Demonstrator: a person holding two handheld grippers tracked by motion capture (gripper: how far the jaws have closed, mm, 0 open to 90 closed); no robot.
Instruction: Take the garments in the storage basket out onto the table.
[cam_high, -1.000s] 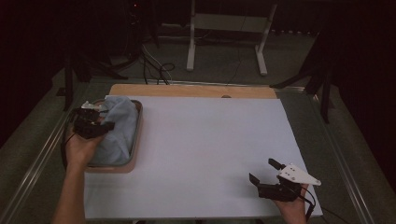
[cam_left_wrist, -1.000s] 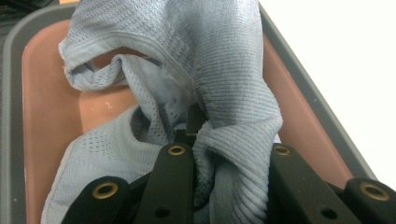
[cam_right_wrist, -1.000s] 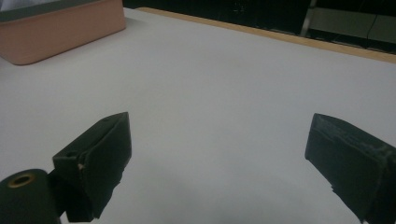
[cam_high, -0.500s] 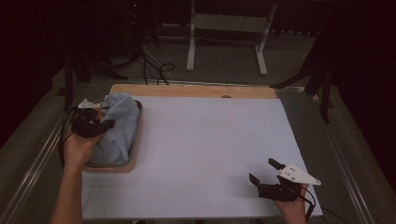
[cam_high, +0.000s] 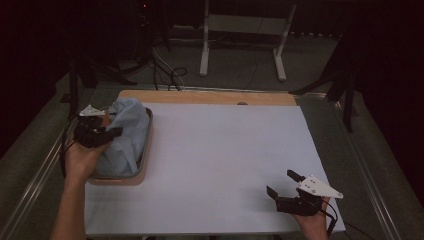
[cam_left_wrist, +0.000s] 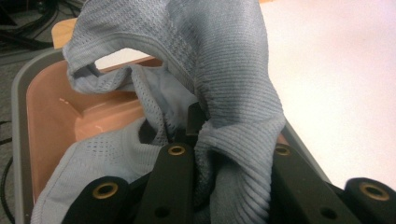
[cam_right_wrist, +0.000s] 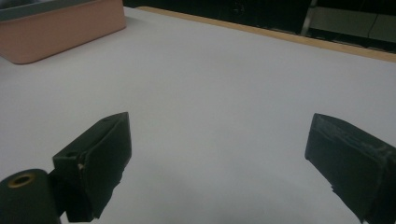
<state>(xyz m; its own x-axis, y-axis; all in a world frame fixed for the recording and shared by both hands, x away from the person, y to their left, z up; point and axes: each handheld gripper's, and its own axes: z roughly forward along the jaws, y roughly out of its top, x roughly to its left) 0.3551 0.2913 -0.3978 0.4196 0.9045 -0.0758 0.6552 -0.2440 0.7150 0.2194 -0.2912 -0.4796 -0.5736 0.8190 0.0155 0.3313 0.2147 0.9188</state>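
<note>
So this was the pick-up step: the left tool (cam_high: 100, 134) was clamped on a fold of the blue-grey cloth (cam_high: 125, 135), which was bunched up in the pink tray (cam_high: 145, 150) at the left edge of the tabletop (cam_high: 225, 160). In the left gripper view the cloth (cam_left_wrist: 224, 93) was pinched right between the black jaws, with one loop of it draped up and over, and the rest slumped down against the tray (cam_left_wrist: 51, 112) floor. So part of it looked raised, but most of the cloth sat inside the tray.

The right tool (cam_high: 282, 185) was parked near the front right corner of the tabletop, jaws wide apart with nothing in them. The right gripper view looked across bare white surface toward the tray (cam_right_wrist: 60, 32).

My guess for the next move: lift the cloth clear of the tray rim and bring it over to the open white area. The grip looked like it was on a single fold, so a slow, high lift seemed wise, otherwise the hanging part could snag the rim and drag the tray along. The right tool would probably need to come over to catch a free edge.
</note>
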